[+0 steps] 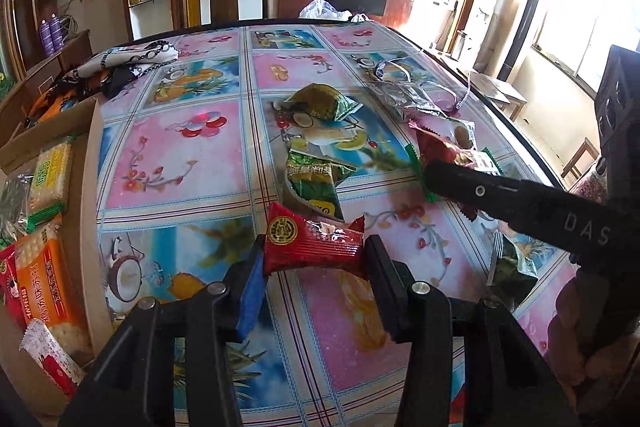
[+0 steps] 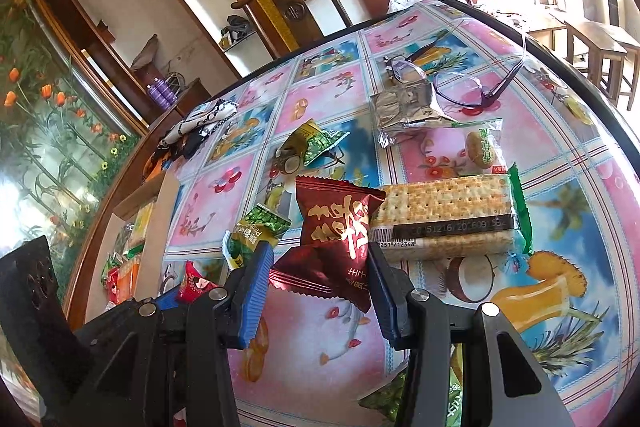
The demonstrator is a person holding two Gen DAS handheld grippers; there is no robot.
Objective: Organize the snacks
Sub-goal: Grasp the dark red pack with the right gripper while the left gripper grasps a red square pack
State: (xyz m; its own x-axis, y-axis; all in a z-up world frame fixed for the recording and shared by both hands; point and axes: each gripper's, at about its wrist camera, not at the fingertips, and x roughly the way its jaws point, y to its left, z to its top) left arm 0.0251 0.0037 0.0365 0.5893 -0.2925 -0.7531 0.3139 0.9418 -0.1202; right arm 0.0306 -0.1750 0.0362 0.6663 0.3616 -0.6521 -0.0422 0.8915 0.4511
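Red snack packet [image 1: 314, 241] pinched in left gripper [image 1: 316, 263]; maroon packet [image 2: 334, 227] pinched in right gripper [image 2: 320, 267].
Pickup step; next, probably carry both to cardboard box [image 1: 86, 187].

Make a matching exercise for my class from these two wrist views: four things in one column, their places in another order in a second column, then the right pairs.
Things:
1. red snack packet
2. dark red packet
3. cracker pack
4. glasses

Places:
A. far side of the table, by a silver wrapper
B. between the right gripper's fingers
C. flat on the table, right of the dark red packet
D. between the left gripper's fingers

Pairs: 1-D, 2-B, 3-C, 4-A
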